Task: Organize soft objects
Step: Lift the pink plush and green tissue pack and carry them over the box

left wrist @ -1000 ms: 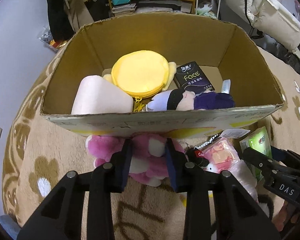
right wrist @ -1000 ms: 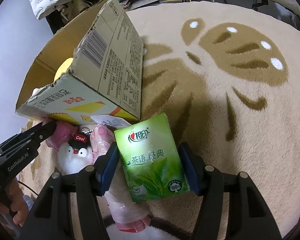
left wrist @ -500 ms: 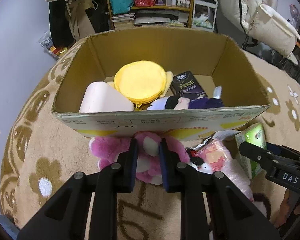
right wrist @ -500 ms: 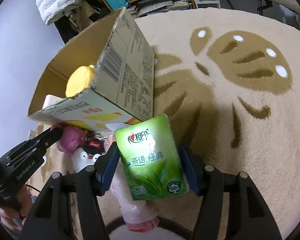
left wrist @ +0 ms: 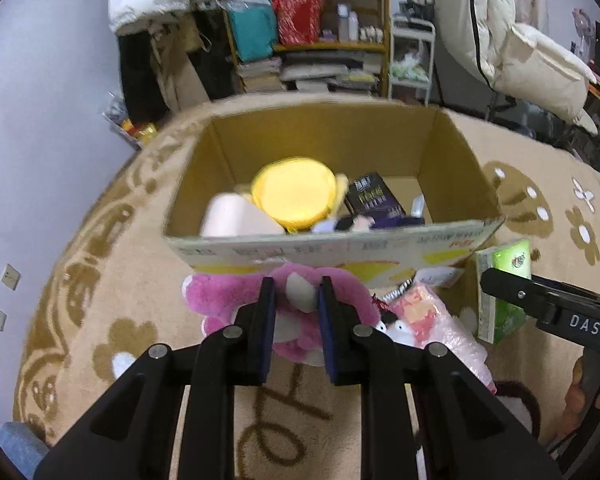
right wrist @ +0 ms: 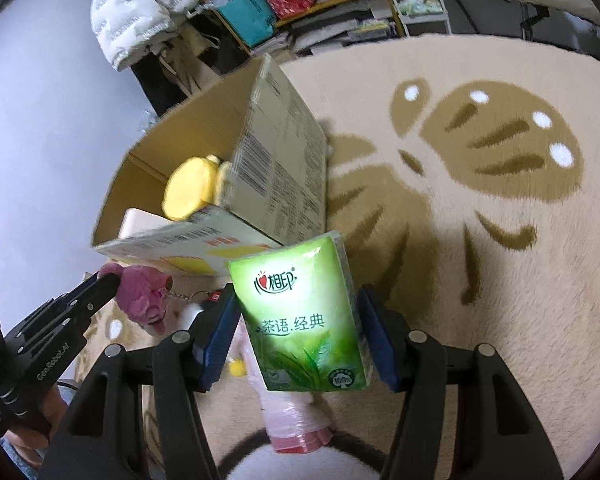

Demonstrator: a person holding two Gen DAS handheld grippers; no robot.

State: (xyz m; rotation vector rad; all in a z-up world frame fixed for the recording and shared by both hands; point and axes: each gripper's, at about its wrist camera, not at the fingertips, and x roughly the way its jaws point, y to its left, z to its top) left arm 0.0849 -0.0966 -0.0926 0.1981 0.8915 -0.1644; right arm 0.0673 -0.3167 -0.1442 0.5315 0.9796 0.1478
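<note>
My left gripper [left wrist: 296,292] is shut on a pink plush bear [left wrist: 220,300] and holds it just in front of the open cardboard box [left wrist: 332,240]. My right gripper [right wrist: 296,304] is shut on a green tissue pack [right wrist: 304,320], lifted above the rug beside the box's near right corner [right wrist: 284,160]. The pack also shows in the left wrist view [left wrist: 504,280]. Inside the box lie a yellow round plush [left wrist: 292,192], a pale pink cushion [left wrist: 232,216], a black tissue pack [left wrist: 374,196] and a purple-haired doll [left wrist: 364,222].
A small white penguin plush [left wrist: 400,326] and a pink plastic pack [left wrist: 440,320] lie on the beige patterned rug [right wrist: 480,200] under the grippers. A cluttered shelf [left wrist: 312,20] and hanging coats [left wrist: 500,32] stand behind the box.
Both grippers have risen and drawn back from the box, lifting the pink bear and the green tissue pack. The left jaws closed tighter on the bear.
</note>
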